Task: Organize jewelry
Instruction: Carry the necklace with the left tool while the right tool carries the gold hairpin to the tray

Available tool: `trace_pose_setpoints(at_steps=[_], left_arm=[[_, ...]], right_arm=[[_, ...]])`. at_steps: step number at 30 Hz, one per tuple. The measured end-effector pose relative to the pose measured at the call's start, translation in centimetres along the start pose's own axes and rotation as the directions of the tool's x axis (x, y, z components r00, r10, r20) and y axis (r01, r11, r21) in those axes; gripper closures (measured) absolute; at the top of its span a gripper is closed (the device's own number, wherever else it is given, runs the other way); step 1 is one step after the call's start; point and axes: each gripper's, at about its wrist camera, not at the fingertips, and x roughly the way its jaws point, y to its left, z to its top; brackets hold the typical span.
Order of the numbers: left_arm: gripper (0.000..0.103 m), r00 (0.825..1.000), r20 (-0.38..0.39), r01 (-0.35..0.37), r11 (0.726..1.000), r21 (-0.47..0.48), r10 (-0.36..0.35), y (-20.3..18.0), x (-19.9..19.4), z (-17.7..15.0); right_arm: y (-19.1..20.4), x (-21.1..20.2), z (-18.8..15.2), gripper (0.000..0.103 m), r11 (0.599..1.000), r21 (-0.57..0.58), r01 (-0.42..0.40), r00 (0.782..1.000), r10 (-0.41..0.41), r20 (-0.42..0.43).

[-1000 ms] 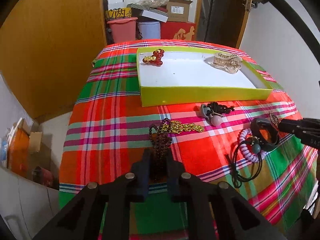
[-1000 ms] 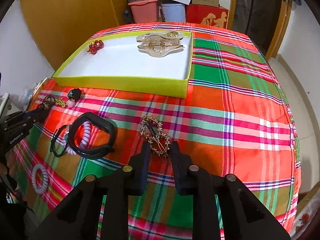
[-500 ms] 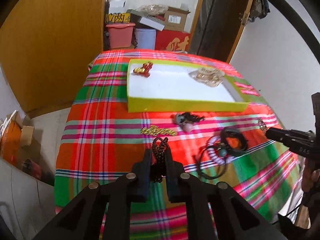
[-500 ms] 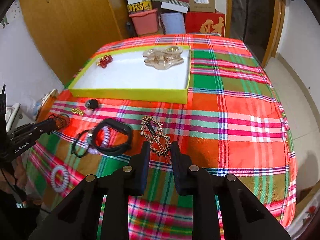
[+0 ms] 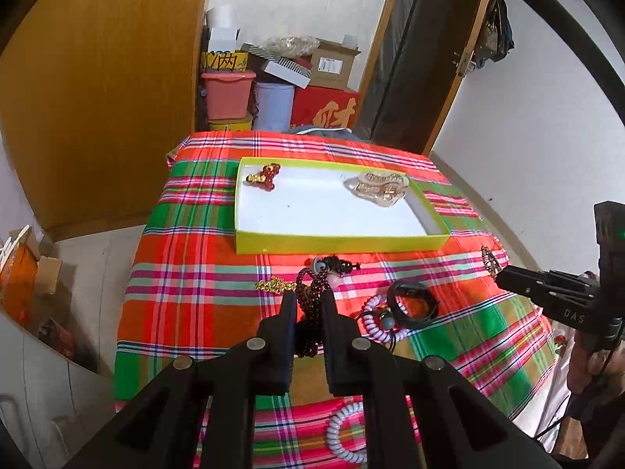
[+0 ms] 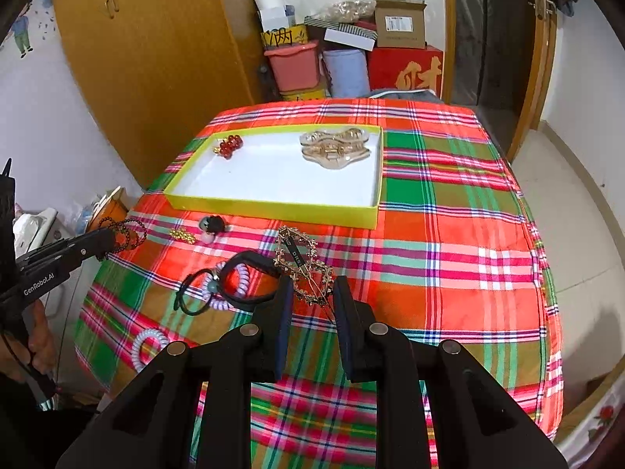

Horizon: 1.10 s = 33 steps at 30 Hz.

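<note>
My left gripper (image 5: 306,305) is shut on a dark bead bracelet (image 5: 308,293) and holds it in the air over the near left of the plaid table; it also shows in the right wrist view (image 6: 125,234). My right gripper (image 6: 312,293) is shut on a gold ornate hair clip (image 6: 300,262), lifted above the cloth. The yellow-rimmed white tray (image 6: 273,205) at the table's back holds a red bead piece (image 6: 228,144) and a clear gold hair claw (image 6: 336,148).
On the cloth lie a gold chain (image 5: 275,285), a dark charm with a pale bead (image 5: 332,264), a black band (image 5: 414,301) with hair ties, and a white coil tie (image 5: 340,434). Boxes and bins (image 6: 343,51) stand behind the table. Wooden cupboard at left.
Both grippers have risen and drawn back from the table, each carrying its piece. The bead bracelet left the cloth beside the gold chain; the hair clip left the cloth too.
</note>
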Motion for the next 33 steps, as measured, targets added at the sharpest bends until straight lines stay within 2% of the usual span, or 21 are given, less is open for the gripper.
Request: trace_pose_setpoints(at_steps=[15, 26, 33], left_arm=[[0.091, 1.0, 0.018, 0.008, 1.0, -0.006, -0.008, 0.4, 1.5, 3.3], [0.091, 1.0, 0.02, -0.002, 1.0, -0.009, 0.002, 1.5, 6.0, 8.0], [0.091, 1.0, -0.009, -0.019, 1.0, -0.005, 0.019, 2.3, 10.0, 9.8]], right_arm=[[0.4, 1.0, 2.4, 0.082, 1.0, -0.02, -0.005, 1.0, 0.005, 0.018], [-1.1, 4.3, 6.4, 0.082, 1.0, -0.012, 0.011, 1.0, -0.01, 0.022], [-2.5, 8.1, 8.5, 0.082, 0.999, 0.015, 0.034, 0.999, -0.034, -0.011]])
